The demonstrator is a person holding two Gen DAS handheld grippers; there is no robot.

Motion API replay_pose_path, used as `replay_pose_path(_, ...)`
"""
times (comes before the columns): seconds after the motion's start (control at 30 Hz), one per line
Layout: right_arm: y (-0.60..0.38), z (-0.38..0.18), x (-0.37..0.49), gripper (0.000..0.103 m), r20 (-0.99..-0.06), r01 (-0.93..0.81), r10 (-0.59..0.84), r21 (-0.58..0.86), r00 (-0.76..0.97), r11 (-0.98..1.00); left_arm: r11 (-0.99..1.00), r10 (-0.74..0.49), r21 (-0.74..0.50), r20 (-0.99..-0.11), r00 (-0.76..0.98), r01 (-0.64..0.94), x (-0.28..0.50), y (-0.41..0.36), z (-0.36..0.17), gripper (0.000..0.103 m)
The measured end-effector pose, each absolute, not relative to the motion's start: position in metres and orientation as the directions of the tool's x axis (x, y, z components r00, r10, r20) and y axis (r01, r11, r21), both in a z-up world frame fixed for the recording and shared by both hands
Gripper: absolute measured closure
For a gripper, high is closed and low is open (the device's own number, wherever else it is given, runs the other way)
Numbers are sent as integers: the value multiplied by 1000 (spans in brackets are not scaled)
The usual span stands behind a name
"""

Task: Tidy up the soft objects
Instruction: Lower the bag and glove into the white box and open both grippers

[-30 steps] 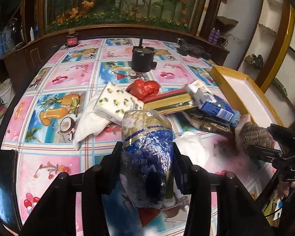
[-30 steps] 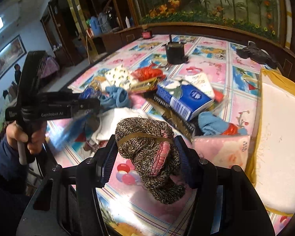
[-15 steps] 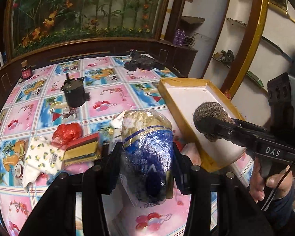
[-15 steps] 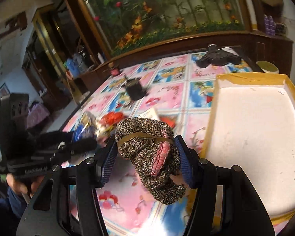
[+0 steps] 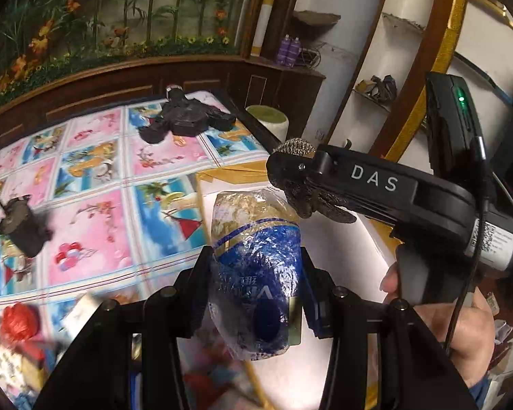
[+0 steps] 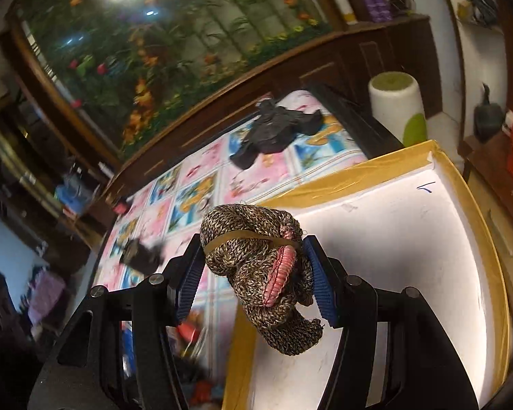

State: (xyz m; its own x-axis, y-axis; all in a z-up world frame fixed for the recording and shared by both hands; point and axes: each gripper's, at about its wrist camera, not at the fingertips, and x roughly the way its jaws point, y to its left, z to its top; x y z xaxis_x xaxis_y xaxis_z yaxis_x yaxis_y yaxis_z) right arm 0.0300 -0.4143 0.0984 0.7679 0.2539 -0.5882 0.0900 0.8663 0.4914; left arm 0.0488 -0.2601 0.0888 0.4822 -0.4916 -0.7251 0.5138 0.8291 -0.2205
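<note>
Step in hand, by judgement: carrying two soft items to the tray for deposit. Neither item is set down yet.

The table [image 5: 95, 239], under a pink and blue picture cloth, carries the white tray [image 6: 410, 239] with yellow taped rim at its right end. The tray floor appears bare in both views.

The left gripper [image 5: 254, 283] is closed partway on a plastic-wrapped bundle [image 5: 256, 259], blue and gold, pads pressing both its sides. The bundle's long axis runs along the fingers, rounded gold end pointing forward over the tray's near edge.

The right gripper [image 6: 253, 273] is likewise closed partway on a rolled knit sock [image 6: 256, 259], brown-flecked with a pink edge, bound by a rubber band. The sock hangs above the tray's left part, its looser end drooping back toward the camera, its bulk crosswise between the pads.

Next move, by judgement: lower each item to the tray floor, well apart, then release. The grippers are close together; collision is the risk.
</note>
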Motion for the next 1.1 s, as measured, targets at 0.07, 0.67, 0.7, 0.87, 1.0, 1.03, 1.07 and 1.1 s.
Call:
replay_pose_path(0.07, -432, 90, 46, 45, -608, 133, 240, 503, 757, 854, 833, -482, -228, -745, 461, 504, 60, -275, 77, 56)
replay_pose_path(0.67, -474, 44, 63, 44, -702, 286, 129, 441, 700, 851, 891, -354, -171, -842, 408, 421, 106, -329, 27, 52)
replay_pose_path(0.7, -474, 43, 63, 44, -704, 286, 130, 441, 698, 851, 890, -355, -171, -842, 406, 423, 105, -330, 26, 51)
replay_pose_path(0.87, -475, 42, 64, 43, -702, 289, 141, 457, 698, 841, 875, -386, -195, -834, 394, 442, 105, -330, 27, 43)
replay_pose_path(1.0, -475, 44, 62, 43, -696, 292, 143, 466, 704, 835, 880, -387, -199, -827, 408, 431, 101, -324, 32, 43)
replay_pose_path(1.03, -475, 45, 61, 42, -693, 291, 142, 468, 707, 834, 881, -390, -204, -824, 411, 427, 100, -322, 34, 43)
replay_pose_path(1.07, -475, 46, 61, 42, -689, 288, 140, 466, 711, 837, 882, -393, -209, -821, 413, 423, 100, -321, 35, 43)
replay_pose_path(1.1, -475, 47, 61, 42, -688, 288, 136, 464, 712, 838, 884, -392, -210, -820, 417, 417, 99, -319, 37, 43)
